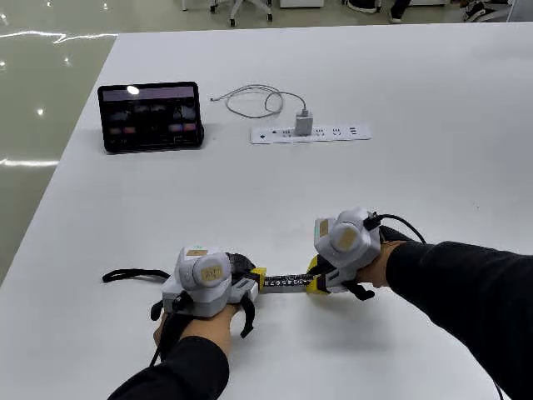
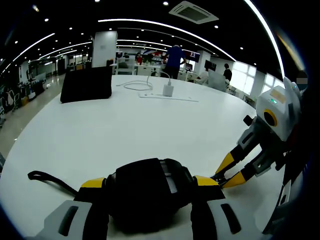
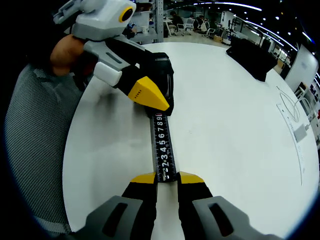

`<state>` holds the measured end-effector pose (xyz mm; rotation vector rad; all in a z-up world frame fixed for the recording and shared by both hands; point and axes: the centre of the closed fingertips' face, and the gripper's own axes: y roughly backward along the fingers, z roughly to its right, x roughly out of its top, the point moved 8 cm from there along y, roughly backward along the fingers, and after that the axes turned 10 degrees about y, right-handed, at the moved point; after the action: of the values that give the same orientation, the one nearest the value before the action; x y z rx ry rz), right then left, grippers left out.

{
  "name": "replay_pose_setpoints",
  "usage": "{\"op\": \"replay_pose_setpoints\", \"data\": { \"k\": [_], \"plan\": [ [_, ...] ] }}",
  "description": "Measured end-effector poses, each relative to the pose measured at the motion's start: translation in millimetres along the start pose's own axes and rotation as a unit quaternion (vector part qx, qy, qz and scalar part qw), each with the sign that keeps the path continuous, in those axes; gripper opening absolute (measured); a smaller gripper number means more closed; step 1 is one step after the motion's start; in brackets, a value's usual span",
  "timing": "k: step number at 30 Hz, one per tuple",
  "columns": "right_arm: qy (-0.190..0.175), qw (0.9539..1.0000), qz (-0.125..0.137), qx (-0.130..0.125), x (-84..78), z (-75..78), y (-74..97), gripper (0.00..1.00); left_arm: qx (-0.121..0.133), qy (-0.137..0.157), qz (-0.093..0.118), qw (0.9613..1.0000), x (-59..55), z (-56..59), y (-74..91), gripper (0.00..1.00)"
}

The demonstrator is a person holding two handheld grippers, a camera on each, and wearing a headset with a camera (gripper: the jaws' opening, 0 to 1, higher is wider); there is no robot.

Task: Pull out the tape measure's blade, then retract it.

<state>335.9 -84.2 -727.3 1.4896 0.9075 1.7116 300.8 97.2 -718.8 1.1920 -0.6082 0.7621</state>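
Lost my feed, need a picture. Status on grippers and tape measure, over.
Left gripper shut on tape measure case. Right gripper shut on blade, a short length pulled out. Tablet and power strip far back, apart from work.

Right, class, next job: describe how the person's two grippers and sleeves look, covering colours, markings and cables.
The left gripper and right gripper match: grey-white rounded housings with a yellow sticker, and black jaws ending in yellow fingertips. A black cable leaves the right one. Both sleeves are black.
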Motion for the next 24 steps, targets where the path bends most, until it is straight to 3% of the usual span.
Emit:
{"op": "replay_pose_setpoints", "data": {
  "k": [24],
  "plan": [
    [-0.023, 0.9994, 0.025, -0.007, 9.6, 0.7, -6.8, 0.11, -0.008, 0.008, -0.006, 0.9999, 1.3, -1.0, 0.5, 0.62]
  ]
}}
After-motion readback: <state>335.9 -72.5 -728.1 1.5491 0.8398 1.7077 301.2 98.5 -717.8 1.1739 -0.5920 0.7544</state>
